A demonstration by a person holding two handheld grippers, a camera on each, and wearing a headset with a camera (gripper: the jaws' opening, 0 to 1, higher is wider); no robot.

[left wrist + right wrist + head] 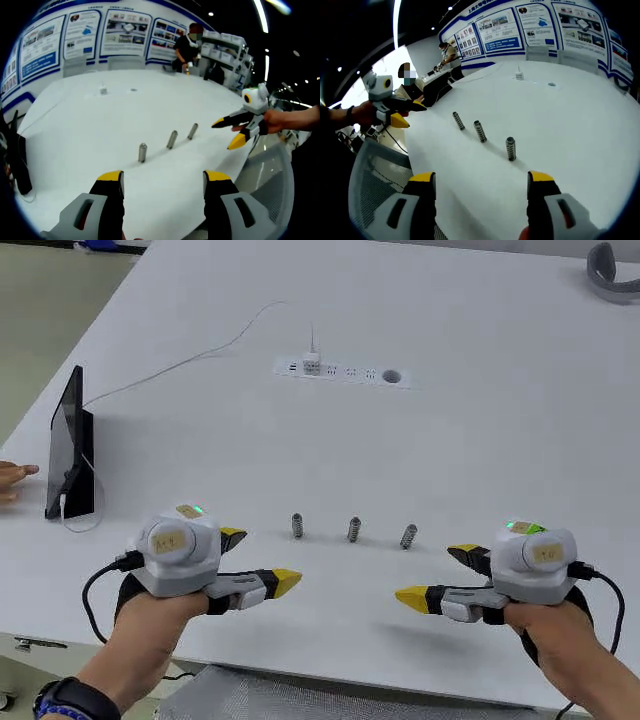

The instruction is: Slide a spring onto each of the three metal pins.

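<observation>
Three short upright pins stand in a row on the white table (480, 440), and each looks wrapped in a coiled spring: left pin (297, 526), middle pin (354, 530), right pin (409, 536). In the left gripper view they are the left pin (142, 152), middle pin (172, 139) and right pin (192, 131). The right gripper view has the right pin (510, 148) nearest. My left gripper (262, 557) (163, 177) is open and empty, near the left of the row. My right gripper (432, 574) (481, 177) is open and empty, near the right.
A white power strip (340, 370) with a plugged charger lies at the back. A black tablet on a stand (70, 445) sits at the left, beside a person's hand (12, 480). A grey headset (612, 270) rests far right. The table's front edge runs just below both grippers.
</observation>
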